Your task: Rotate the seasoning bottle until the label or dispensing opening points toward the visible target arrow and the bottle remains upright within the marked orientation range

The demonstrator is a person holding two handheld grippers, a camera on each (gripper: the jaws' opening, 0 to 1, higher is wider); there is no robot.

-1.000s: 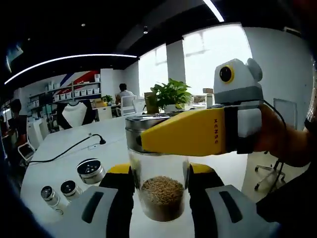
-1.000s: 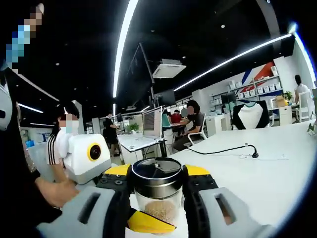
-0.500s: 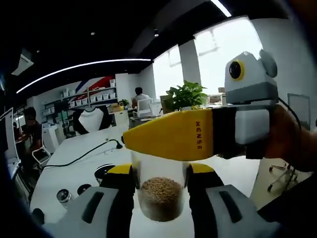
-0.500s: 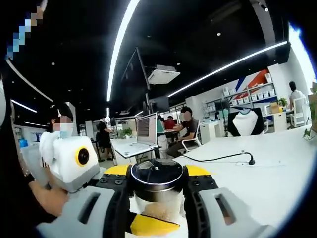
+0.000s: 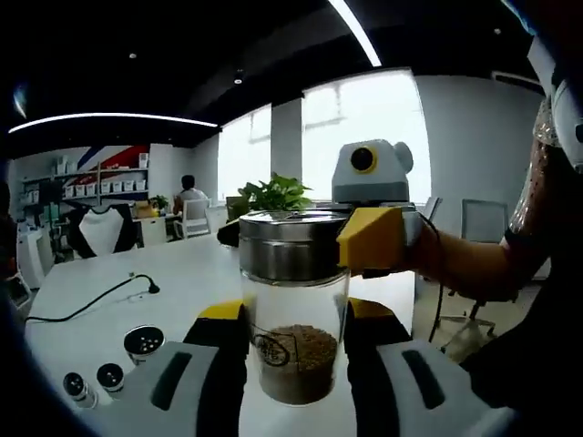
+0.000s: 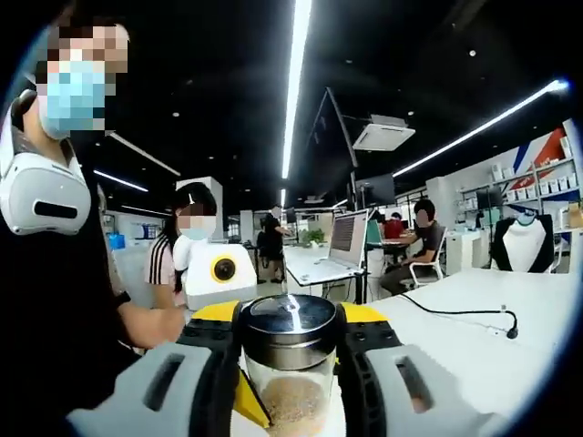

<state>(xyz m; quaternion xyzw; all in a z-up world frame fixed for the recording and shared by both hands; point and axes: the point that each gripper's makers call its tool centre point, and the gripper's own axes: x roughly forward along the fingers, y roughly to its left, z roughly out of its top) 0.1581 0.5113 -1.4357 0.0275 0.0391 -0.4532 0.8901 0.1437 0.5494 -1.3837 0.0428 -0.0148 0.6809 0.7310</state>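
The seasoning bottle [image 5: 293,360] is a clear glass jar with brown grains in the bottom and a steel lid [image 5: 291,246], and it stands upright. A small dark mark shows on the glass facing the left gripper view. My left gripper [image 5: 293,355] is shut on the glass body, one jaw on each side. My right gripper [image 5: 296,238] comes in from the right, and its yellow finger [image 5: 372,238] presses the lid. In the right gripper view, my right gripper [image 6: 290,350] is shut on the lid [image 6: 290,326], and a yellow finger [image 6: 246,405] of the left gripper shows below on the glass.
Three small shaker bottles [image 5: 143,341] and a black cable [image 5: 82,305] lie on the white table [image 5: 182,273] to the left. A potted plant [image 5: 273,193] stands behind. A person's arm [image 6: 146,328] holds the left gripper. Other people sit at desks with a laptop [image 6: 351,241].
The right gripper has swung round the bottle, from crossing the front of the lid to gripping it from the right and behind. A mark on the glass now faces the left gripper view. Both cameras moved.
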